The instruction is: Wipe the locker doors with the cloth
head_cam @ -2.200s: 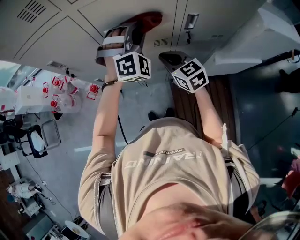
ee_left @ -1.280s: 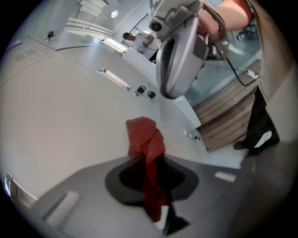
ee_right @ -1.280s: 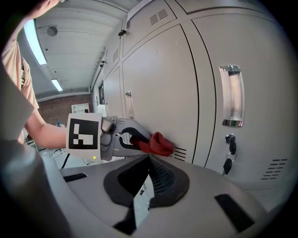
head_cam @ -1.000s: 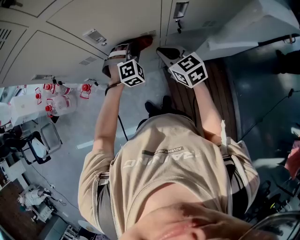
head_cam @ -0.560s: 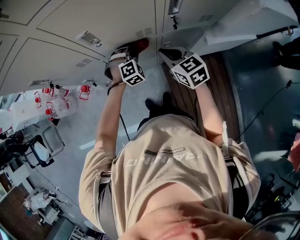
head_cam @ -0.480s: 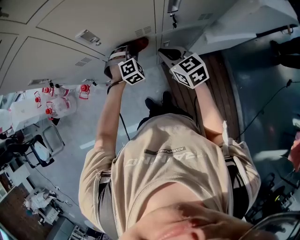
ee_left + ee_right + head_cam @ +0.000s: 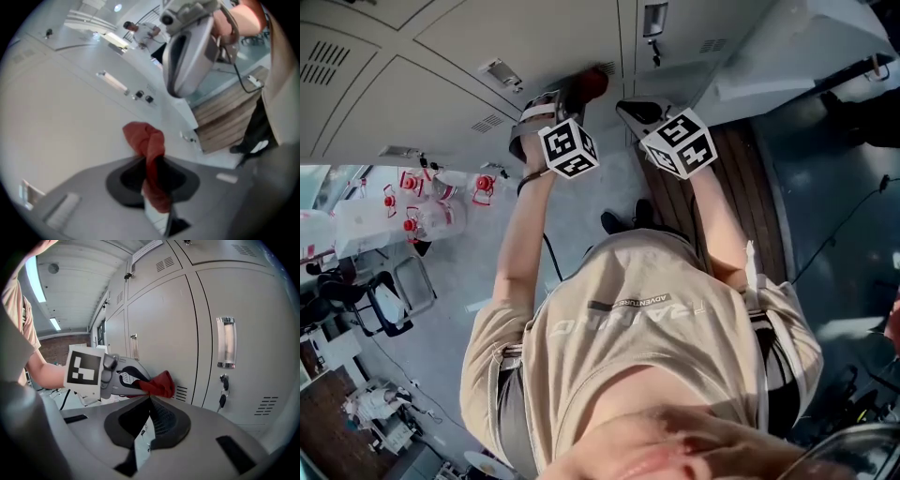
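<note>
Cloth (image 7: 146,145), red and bunched, is clamped between the jaws of the left gripper (image 7: 150,161). Its free end is pushed out past the jaw tips and pressed against a pale locker door (image 7: 70,117). From the side, in the right gripper view, the cloth (image 7: 159,383) is seen meeting the door just beside a small set of vent slots (image 7: 180,393), low on the panel.

One cloth is counted, and two grippers. The right gripper (image 7: 151,397) is held near the left one with its jaws closed together and nothing between them. Two recessed handles are counted in that view, the nearer handle (image 7: 226,342) with a key (image 7: 221,400) hanging below it.

From the head view the cloth (image 7: 592,82) is only a small red patch against the lockers. That view alone shows both grippers raised side by side, each with its marker cube (image 7: 569,147), above the person's tan shirt (image 7: 637,328). The left gripper view alone shows the right gripper (image 7: 187,51) from beneath.
</note>
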Motion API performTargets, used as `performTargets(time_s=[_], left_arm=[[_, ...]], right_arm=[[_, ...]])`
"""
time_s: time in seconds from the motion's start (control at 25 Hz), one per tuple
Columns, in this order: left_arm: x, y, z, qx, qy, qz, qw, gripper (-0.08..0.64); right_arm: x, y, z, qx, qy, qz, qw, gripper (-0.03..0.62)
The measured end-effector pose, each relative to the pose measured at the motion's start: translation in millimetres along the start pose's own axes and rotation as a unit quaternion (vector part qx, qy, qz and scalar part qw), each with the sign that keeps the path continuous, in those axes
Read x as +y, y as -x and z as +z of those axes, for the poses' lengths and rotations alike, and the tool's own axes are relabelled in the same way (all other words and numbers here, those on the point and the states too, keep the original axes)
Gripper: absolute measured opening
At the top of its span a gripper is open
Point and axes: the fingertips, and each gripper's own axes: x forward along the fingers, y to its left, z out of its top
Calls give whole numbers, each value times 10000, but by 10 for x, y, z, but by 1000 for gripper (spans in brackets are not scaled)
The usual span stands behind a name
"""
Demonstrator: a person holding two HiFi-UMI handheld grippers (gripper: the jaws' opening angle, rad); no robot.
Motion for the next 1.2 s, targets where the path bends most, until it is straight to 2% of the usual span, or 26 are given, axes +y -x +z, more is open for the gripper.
performTargets(time_s=[0.16,0.36,0.68,0.88,1.2], left_arm=[[415,459,381,-292,-228,579,9976,66],[998,971,869,-541,-402,1251,9899,67],[1811,1550,1420,-582,-828,2206,9701,67],[2121,1719,1646,-585,-961,2549,9604,66],[2458,1739,1665,-251,-1003,2919,9508,67]], right_arm=[[4,100,195,-182,142,-97,9997,14],[-49,256,449,-404,367,-201,9983,14],[-94,518,991,-873,867,-143,9923,14],[-114,609,1163,-1015,1084,-66,9889,14],[-213,667,1219,-1040,1324,16,9857,14]])
